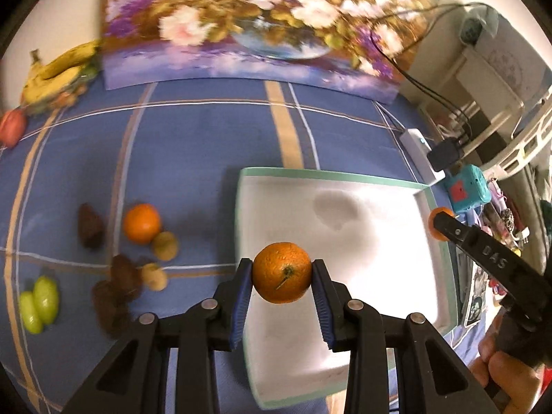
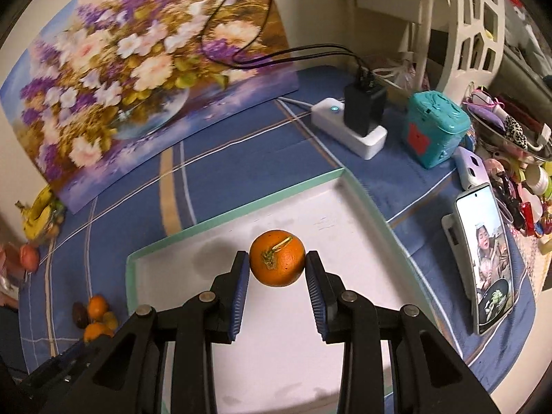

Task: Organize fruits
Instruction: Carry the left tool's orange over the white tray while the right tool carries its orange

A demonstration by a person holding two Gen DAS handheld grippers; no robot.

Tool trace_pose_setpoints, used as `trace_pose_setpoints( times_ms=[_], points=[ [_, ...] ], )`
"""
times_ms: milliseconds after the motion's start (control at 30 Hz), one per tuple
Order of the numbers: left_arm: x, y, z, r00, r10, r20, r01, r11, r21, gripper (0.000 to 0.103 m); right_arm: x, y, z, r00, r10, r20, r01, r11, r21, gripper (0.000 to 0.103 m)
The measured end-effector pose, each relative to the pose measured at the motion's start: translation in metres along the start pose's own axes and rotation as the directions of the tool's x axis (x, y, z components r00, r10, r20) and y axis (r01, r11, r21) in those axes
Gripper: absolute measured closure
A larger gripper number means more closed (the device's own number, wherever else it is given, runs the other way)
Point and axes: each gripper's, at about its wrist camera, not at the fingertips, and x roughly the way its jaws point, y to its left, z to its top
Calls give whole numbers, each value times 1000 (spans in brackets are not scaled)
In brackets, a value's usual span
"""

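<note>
Two oranges are in transit: in the left wrist view the left gripper (image 1: pixel 282 277) is clenched on an orange (image 1: pixel 282 272) over the near part of the white tray (image 1: pixel 427 276), loose fruit (image 1: pixel 142 223) lying off to its left. In the right wrist view the right gripper (image 2: pixel 277 266) clamps its own orange (image 2: pixel 277 258) above the tray's middle (image 2: pixel 345 214); the next move seemingly calls for lowering and releasing each inside the rim.

Motion blur smears the flower painting (image 1: pixel 241 24) and the dark brown fruits (image 1: pixel 114 293) beside the green grapes (image 1: pixel 38 303) in the left wrist view, where the right tool (image 1: pixel 440 222) hides most of its orange (image 1: pixel 435 214) at the tray's (image 1: pixel 445 276) edge.
</note>
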Motion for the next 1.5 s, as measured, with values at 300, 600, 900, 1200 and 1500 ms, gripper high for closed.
trace_pose_setpoints(
  times_ms=[300,600,900,1200,1500],
  points=[
    [40,-29,2,1000,-6,-20,8,996,93,66,7,-15,2,999,-31,-8,31,999,15,68],
    [66,-30,-11,997,29,-78,-21,994,106,66,29,-26,-6,997,-38,-68,40,999,28,68],
    [69,-31,-14,996,39,-80,-30,994,109,66,53,-37,-18,988,-60,-143,68,996,49,68],
    [71,-29,-12,996,36,-82,-28,995,98,66,57,-36,-20,986,-76,-149,82,996,34,68],
    [73,-28,-12,995,37,-87,-29,995,94,66,57,-38,-20,986,-75,-149,81,996,33,68]
  ],
)
